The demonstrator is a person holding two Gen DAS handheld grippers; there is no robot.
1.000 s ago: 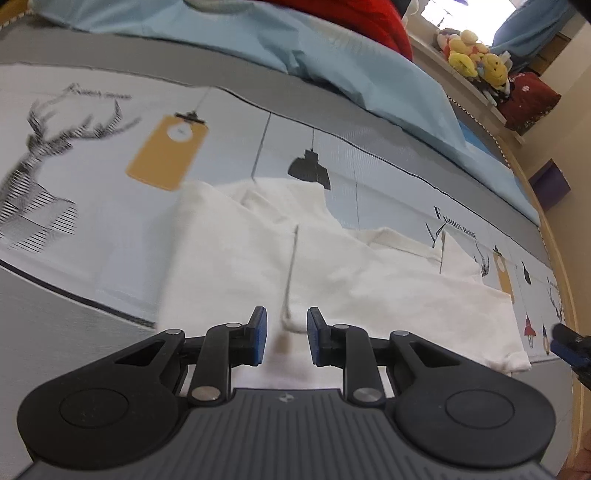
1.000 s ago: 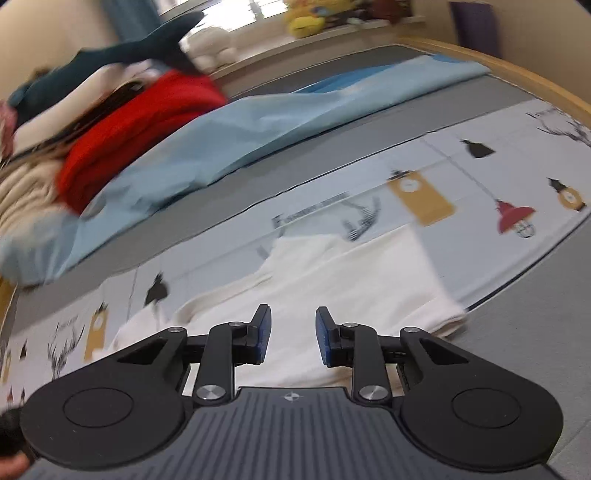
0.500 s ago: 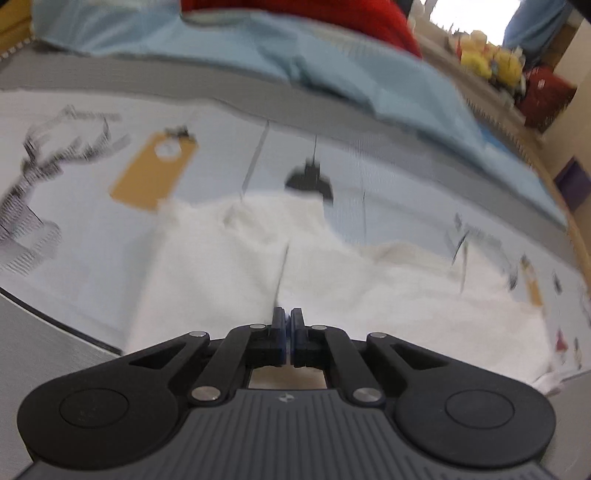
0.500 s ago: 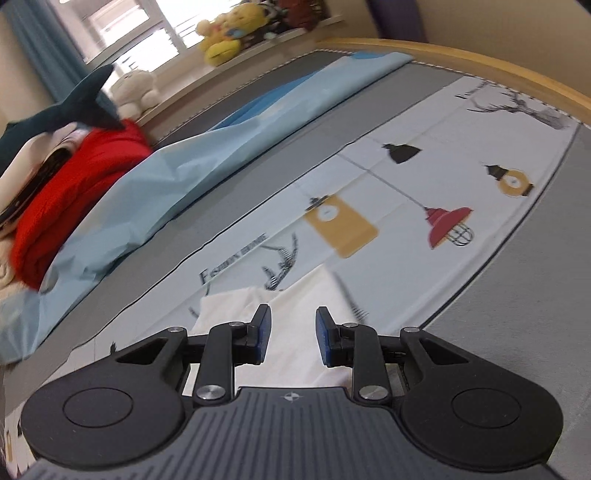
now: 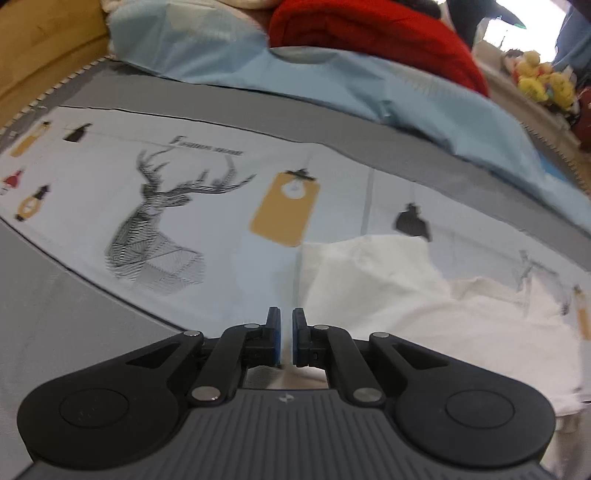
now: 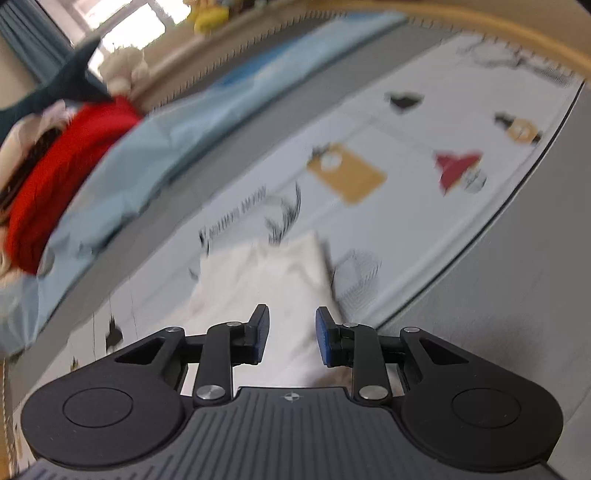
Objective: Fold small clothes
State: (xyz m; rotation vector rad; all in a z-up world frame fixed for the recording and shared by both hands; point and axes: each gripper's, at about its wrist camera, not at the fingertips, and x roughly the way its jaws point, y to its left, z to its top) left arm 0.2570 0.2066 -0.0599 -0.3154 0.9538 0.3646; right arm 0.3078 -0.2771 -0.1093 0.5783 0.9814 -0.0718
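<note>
A small white garment (image 5: 424,306) lies spread on the printed bed sheet (image 5: 207,221). It also shows in the right wrist view (image 6: 269,280). My left gripper (image 5: 286,338) sits at the garment's left edge with its jaws almost closed; a narrow gap shows, and I cannot see cloth between the pads. My right gripper (image 6: 291,334) is open, low over the garment's right end, with white cloth showing between and under its fingers.
A light blue quilt (image 5: 369,92) and a red blanket (image 5: 369,33) are piled along the far side of the bed. Plush toys (image 5: 543,81) sit on the sill beyond. A wooden bed frame (image 6: 480,18) borders the mattress. Grey sheet lies near me.
My left gripper closed over the garment's middle, then swung left to its edge and parted slightly. My right gripper stayed open and moved along the garment's right end.
</note>
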